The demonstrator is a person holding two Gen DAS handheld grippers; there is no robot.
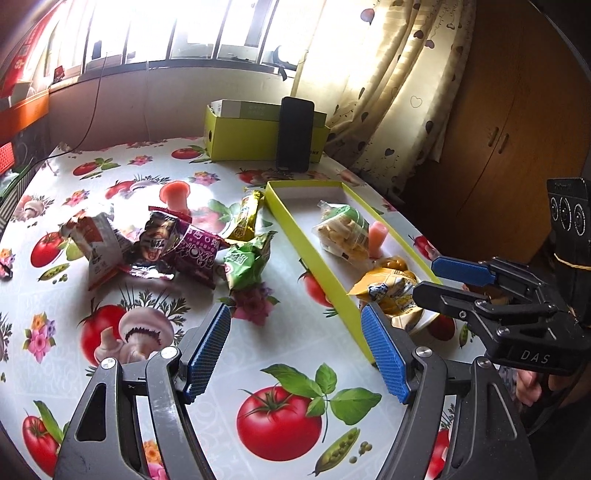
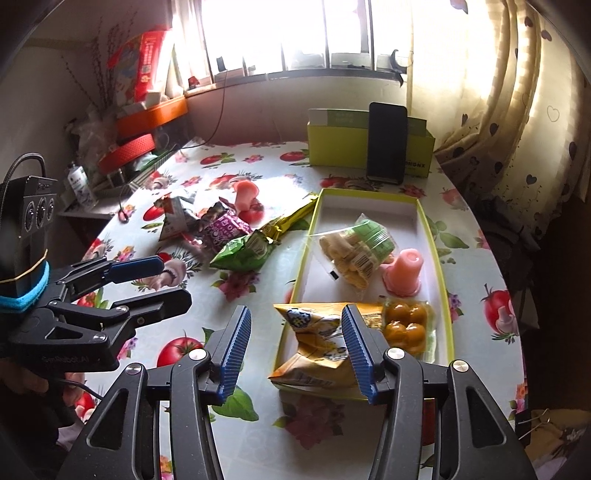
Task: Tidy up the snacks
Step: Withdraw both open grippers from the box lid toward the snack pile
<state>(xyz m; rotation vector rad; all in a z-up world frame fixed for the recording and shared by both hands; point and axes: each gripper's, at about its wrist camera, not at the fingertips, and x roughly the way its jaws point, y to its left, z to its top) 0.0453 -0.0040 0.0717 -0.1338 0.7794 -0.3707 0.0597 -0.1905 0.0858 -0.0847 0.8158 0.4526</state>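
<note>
in the tray (image 2: 436,236): four snacks | left ahead of the left claw (image 1: 295,354) on the counter (image 1: 229,398): five packets (image 1: 177,251) | both claws, right claw (image 2: 295,350) too, were open, empty

1. Straight ahead of the grippers, a barred window (image 2: 295,33) blazes white with daylight above a dark sill (image 2: 295,75).
2. Off to the right, a cream curtain (image 1: 388,85) dotted with dark hearts hangs glowing.
3. Further right, a brown wooden cabinet (image 1: 517,122) with paired door handles sits in shade.
4. Below, the table (image 1: 221,376) wears an oilcloth printed with tomatoes, mushrooms and flowers, sun glare on its far part.
5. Far left, orange and red boxes (image 2: 147,110) are stacked by the wall.
</note>
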